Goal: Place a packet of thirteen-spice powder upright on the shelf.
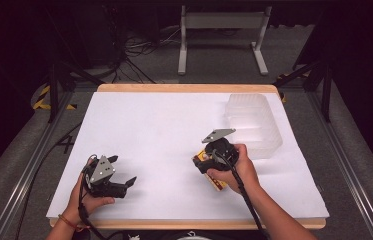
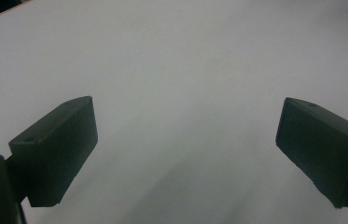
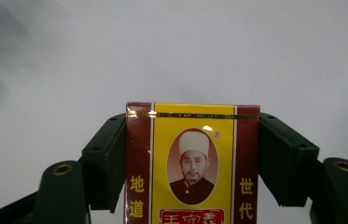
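From the high view, a wooden bench topped with a white sheet (image 1: 164, 130) carries a clear, ribbed plastic tub (image 1: 253, 122) near its far right corner. The right gripper (image 1: 205, 164) sits toward the bench's right side, just in front of the tub, its jaws closed on a flat yellow-and-maroon printed carton (image 1: 217, 183), which sticks out beneath the hand and looks lifted off the sheet. The left gripper (image 1: 124, 175) rests near the near left corner, jaws spread, with nothing between them.

In the left gripper view, the two black jaws stand wide apart over bare white sheet (image 2: 176, 70); no object lies between or ahead of them.

In the right gripper view, the carton (image 3: 192, 163) stands upright between the jaws, both pads pressing its maroon side bands, with the yellow panel, an oval portrait and Chinese characters facing the camera. White sheet (image 3: 185, 46) lies beyond.

The step in hand appears to be carrying the gripped carton, most likely toward the tub. The next move would call for swinging it up and over the tub's near wall, keeping the squeeze steady so the glossy wrapper does not slip, then lowering it inside before letting go. The left gripper seems to be idle.
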A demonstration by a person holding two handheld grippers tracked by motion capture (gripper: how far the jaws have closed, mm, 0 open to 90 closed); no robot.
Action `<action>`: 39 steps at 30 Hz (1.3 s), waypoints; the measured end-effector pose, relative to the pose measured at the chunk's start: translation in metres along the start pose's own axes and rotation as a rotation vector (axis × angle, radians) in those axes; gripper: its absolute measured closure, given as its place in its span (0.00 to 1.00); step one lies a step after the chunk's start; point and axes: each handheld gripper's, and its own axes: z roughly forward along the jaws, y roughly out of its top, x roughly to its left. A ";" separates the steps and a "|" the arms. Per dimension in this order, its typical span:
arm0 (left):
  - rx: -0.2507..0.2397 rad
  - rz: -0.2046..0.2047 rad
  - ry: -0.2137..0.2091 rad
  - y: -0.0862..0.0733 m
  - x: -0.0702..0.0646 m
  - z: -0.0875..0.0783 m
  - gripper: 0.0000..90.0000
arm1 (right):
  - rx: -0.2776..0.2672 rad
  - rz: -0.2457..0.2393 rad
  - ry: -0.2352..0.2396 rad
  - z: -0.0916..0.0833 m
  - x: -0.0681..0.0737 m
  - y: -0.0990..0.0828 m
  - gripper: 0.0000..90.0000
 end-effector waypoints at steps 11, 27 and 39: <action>0.006 0.000 0.001 0.000 0.000 0.001 0.07 | -0.109 0.005 -0.019 -0.015 -0.009 0.000 0.36; 0.009 0.007 -0.001 0.000 0.001 0.001 0.07 | -0.230 0.009 -0.098 -0.020 -0.025 0.018 0.36; 0.010 0.011 -0.001 -0.001 0.000 0.001 0.07 | -0.313 0.033 -0.185 -0.033 -0.046 0.031 0.36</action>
